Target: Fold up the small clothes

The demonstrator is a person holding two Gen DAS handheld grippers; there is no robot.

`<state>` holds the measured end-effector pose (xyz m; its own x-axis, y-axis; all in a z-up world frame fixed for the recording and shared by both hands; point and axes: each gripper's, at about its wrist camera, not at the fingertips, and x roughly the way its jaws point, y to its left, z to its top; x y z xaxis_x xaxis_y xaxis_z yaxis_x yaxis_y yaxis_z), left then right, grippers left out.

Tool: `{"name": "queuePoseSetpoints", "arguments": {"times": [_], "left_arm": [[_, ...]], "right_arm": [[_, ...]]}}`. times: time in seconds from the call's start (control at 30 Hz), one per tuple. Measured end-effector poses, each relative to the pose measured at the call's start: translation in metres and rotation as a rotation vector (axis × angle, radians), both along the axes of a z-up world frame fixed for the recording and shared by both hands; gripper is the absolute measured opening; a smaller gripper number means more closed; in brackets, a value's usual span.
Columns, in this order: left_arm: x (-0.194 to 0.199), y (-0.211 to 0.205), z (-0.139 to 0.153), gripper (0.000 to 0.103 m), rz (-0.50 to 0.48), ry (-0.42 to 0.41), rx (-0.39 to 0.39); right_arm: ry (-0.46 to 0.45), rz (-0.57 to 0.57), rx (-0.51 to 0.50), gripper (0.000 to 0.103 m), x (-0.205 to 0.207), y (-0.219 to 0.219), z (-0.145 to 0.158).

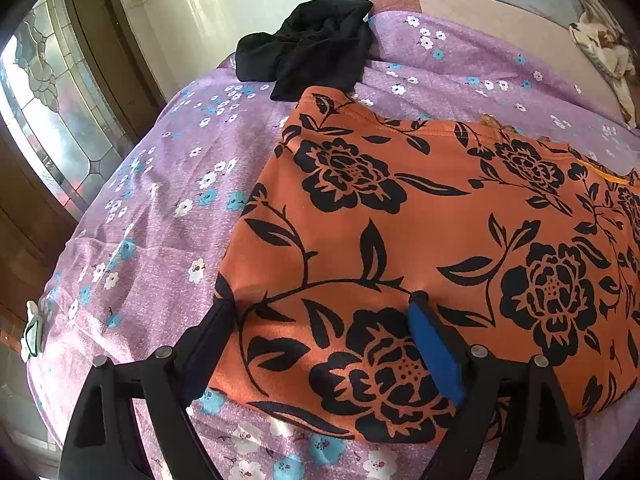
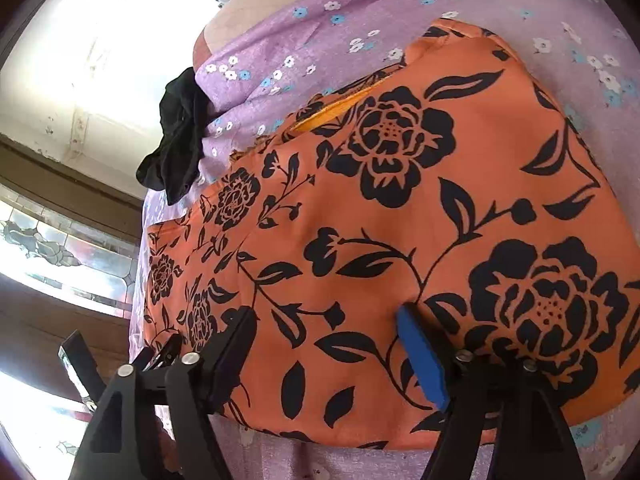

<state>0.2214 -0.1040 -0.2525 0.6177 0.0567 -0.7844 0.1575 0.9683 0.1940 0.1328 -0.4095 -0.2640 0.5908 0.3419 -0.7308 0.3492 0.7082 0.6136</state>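
Note:
An orange garment with black flower print (image 1: 420, 216) lies flat on a bed with a purple flowered sheet (image 1: 160, 200). It also shows in the right wrist view (image 2: 400, 220). My left gripper (image 1: 320, 304) is open, its fingers resting over the garment's near left corner. My right gripper (image 2: 326, 312) is open too, its fingers spread over the garment's near edge. Neither holds cloth. A crumpled black garment (image 1: 312, 48) lies at the bed's far edge; it also shows in the right wrist view (image 2: 176, 140).
A stained-glass window (image 1: 48, 120) in a wooden frame stands left of the bed. A patterned pillow (image 1: 604, 52) lies at the far right. The bed's left edge drops off near the window. My left gripper's body (image 2: 120, 364) shows in the right wrist view.

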Motion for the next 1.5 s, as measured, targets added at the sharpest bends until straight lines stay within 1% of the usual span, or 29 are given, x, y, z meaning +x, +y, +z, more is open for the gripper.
{"name": "queuePoseSetpoints", "arguments": {"times": [0.1,0.23,0.3,0.33,0.43,0.5,0.6,0.7,0.77,0.83,0.87,0.9,0.93,1.0,1.03,1.07,1.13,1.2,1.27,1.33,1.4,1.5], "left_arm": [[-0.001,0.000,0.000,0.089,-0.012,-0.006,0.001],[-0.001,0.001,0.000,0.089,-0.028,-0.012,-0.002],[-0.002,0.002,0.000,0.089,-0.032,-0.013,-0.004],[-0.002,0.002,0.000,0.089,-0.035,-0.013,-0.004],[-0.002,0.003,0.000,0.089,-0.041,-0.014,-0.008],[-0.003,0.003,0.000,0.089,-0.044,-0.015,-0.008],[-0.003,0.002,0.000,0.089,-0.046,-0.017,-0.007],[-0.003,0.002,0.000,0.089,-0.045,-0.012,-0.009],[-0.002,0.004,0.002,0.089,-0.043,0.002,-0.024],[-0.001,0.011,0.007,0.089,-0.035,0.027,-0.073],[-0.001,0.017,0.011,0.089,-0.029,0.035,-0.113],[-0.002,0.026,0.017,0.089,-0.014,0.041,-0.170],[-0.003,0.031,0.020,0.089,-0.001,0.043,-0.193],[-0.008,0.047,0.024,0.088,0.050,0.054,-0.214],[-0.011,0.054,0.023,0.088,0.067,0.069,-0.230],[-0.013,0.061,0.021,0.088,0.082,0.091,-0.256],[-0.020,0.076,0.017,0.088,0.118,0.148,-0.339],[-0.026,0.084,0.017,0.088,0.137,0.172,-0.393],[-0.032,0.083,0.018,0.087,0.120,0.170,-0.417],[-0.038,0.079,0.018,0.086,0.092,0.184,-0.470],[-0.038,0.075,0.016,0.086,0.062,0.228,-0.556],[-0.032,0.067,0.008,0.086,0.064,0.283,-0.636]], "right_arm": [[0.006,0.016,-0.042,0.082,0.003,0.007,0.002],[0.025,0.046,-0.132,0.083,0.008,0.020,0.007],[0.027,0.046,-0.152,0.081,0.010,0.022,0.011],[0.019,0.042,-0.163,0.081,0.010,0.023,0.014],[-0.041,0.038,-0.189,0.075,0.010,0.023,0.027],[-0.055,0.032,-0.233,0.075,0.010,0.024,0.032],[-0.018,0.029,-0.256,0.075,0.015,0.023,0.026],[0.061,0.047,-0.259,0.075,0.022,0.022,0.009],[0.064,0.065,-0.304,0.076,0.024,0.028,0.011],[0.060,0.076,-0.304,0.076,0.024,0.028,0.012],[0.056,0.071,-0.288,0.076,0.023,0.026,0.012],[0.049,0.064,-0.258,0.076,0.020,0.022,0.013],[0.033,0.053,-0.210,0.076,0.017,0.017,0.016],[-0.011,0.028,-0.119,0.076,0.009,0.006,0.021],[-0.032,0.018,-0.089,0.076,0.005,0.003,0.024],[-0.049,0.011,-0.068,0.076,0.002,0.002,0.027],[-0.091,0.008,-0.016,0.076,-0.010,-0.001,0.031],[-0.104,0.006,0.044,0.076,-0.022,-0.002,0.031],[-0.109,-0.014,0.143,0.076,-0.039,-0.005,0.026],[-0.123,-0.035,0.208,0.077,-0.056,-0.007,0.022],[-0.128,-0.076,0.234,0.080,-0.079,-0.008,0.016],[-0.092,-0.127,0.282,0.081,-0.103,-0.010,0.001]]}}
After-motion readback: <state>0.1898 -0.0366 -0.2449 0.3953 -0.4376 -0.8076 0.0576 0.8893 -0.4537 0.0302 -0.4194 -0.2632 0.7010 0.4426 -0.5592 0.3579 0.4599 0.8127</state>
